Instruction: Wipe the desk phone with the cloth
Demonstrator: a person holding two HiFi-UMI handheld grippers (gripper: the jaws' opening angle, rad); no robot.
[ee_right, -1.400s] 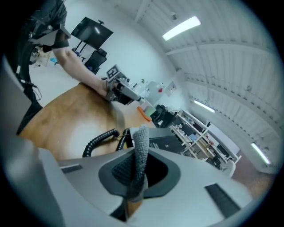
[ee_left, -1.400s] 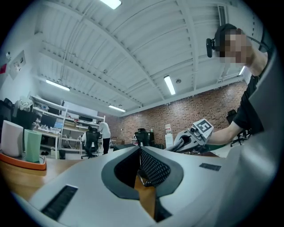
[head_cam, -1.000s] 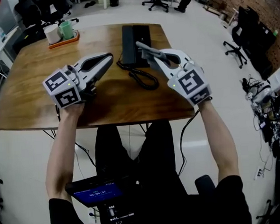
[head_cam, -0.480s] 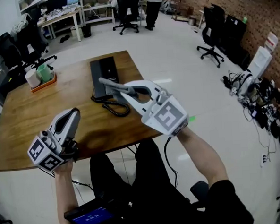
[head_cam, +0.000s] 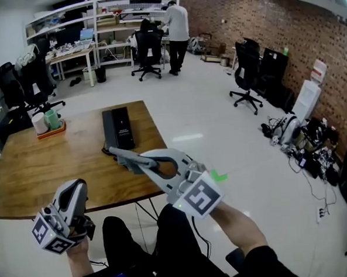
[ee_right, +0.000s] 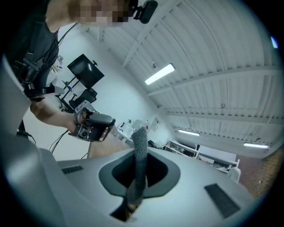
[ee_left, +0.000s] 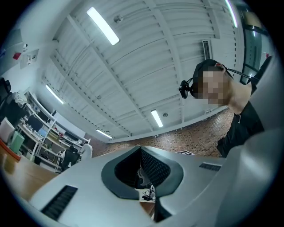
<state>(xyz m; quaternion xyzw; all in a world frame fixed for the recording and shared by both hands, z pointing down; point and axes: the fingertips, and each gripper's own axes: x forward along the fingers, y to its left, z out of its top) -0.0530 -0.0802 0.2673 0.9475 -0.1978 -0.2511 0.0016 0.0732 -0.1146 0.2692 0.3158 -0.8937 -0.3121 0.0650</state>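
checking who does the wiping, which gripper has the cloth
The right gripper: a grey cloth is pinched between its jaws. The left gripper has its jaws together on nothing.

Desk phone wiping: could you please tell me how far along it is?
Done: these pictures cannot show whether any wiping has happened. In hand: the right gripper is shut on the cloth, pointing upward near the table edge, clear of the desk phone. The left gripper is shut, empty and off the table. Left: probably bringing the cloth onto the phone, if it needs wiping.
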